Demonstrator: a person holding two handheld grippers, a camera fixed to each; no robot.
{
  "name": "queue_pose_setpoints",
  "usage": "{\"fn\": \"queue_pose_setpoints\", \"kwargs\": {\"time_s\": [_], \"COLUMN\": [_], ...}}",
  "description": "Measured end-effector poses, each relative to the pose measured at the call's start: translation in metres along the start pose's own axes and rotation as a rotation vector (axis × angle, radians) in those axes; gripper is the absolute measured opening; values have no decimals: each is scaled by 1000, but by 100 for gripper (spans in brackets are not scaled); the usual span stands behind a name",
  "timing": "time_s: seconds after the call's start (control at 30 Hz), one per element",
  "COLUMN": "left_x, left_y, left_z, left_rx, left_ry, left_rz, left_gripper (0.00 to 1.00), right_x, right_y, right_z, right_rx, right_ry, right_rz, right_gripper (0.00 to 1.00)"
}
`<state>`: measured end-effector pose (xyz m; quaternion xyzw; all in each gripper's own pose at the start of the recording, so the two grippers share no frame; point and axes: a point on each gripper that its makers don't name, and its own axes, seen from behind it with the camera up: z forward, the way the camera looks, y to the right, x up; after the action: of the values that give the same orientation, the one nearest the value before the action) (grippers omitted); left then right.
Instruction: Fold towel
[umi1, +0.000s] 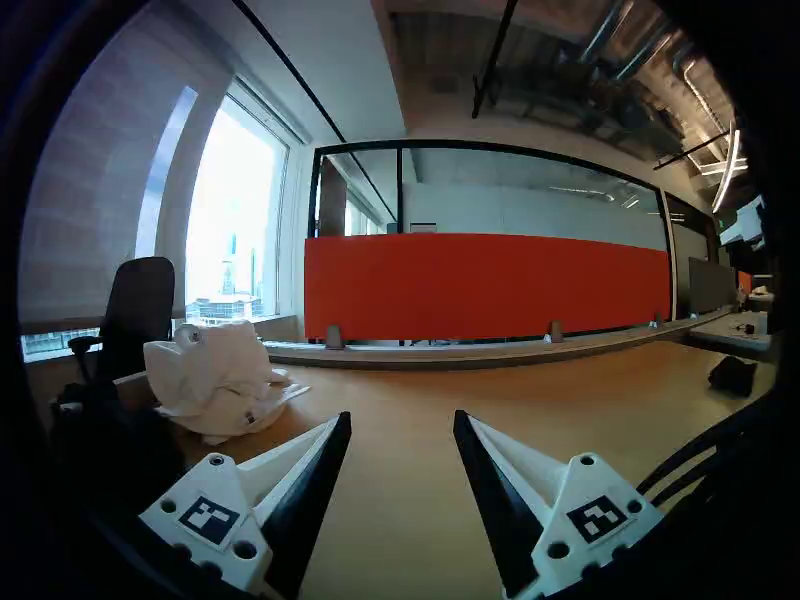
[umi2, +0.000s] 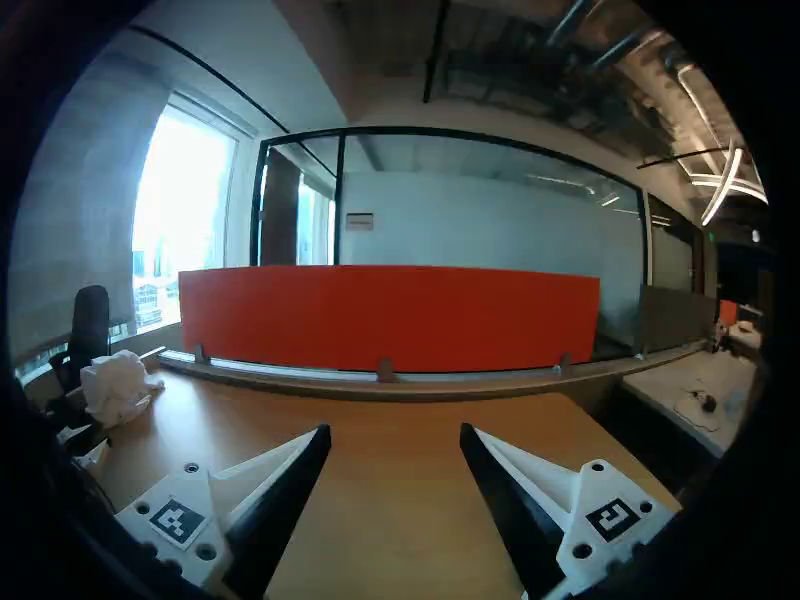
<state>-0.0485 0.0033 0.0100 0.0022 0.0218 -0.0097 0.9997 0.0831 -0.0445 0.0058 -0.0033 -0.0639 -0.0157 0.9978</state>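
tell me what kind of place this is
Most likely an open-plan office. A long wooden desk runs along an orange divider screen, a black office chair stands by the window, and a glass wall closes off the space behind.

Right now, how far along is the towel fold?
Done: nothing; the crumpled white cloth towel sits bunched on the light wooden desk, off to the left. In hand: nothing; left gripper and right gripper hover open, empty, apart from it. Left: reach, grasp, spread flat, fold.
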Motion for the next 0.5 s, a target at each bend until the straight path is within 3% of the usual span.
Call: {"fn": "queue_pose_setpoints", "kwargs": {"time_s": [0.5], "left_x": [0], "left_y": [1], "left_z": [0], "left_rx": [-5], "left_ry": [-2], "left_rz": [1], "left_gripper": [75], "right_x": [2], "right_y": [15], "right_z": [-3], "right_rx": [-14], "right_ry": [15], "right_rz": [-9], "right_gripper": [100]}}
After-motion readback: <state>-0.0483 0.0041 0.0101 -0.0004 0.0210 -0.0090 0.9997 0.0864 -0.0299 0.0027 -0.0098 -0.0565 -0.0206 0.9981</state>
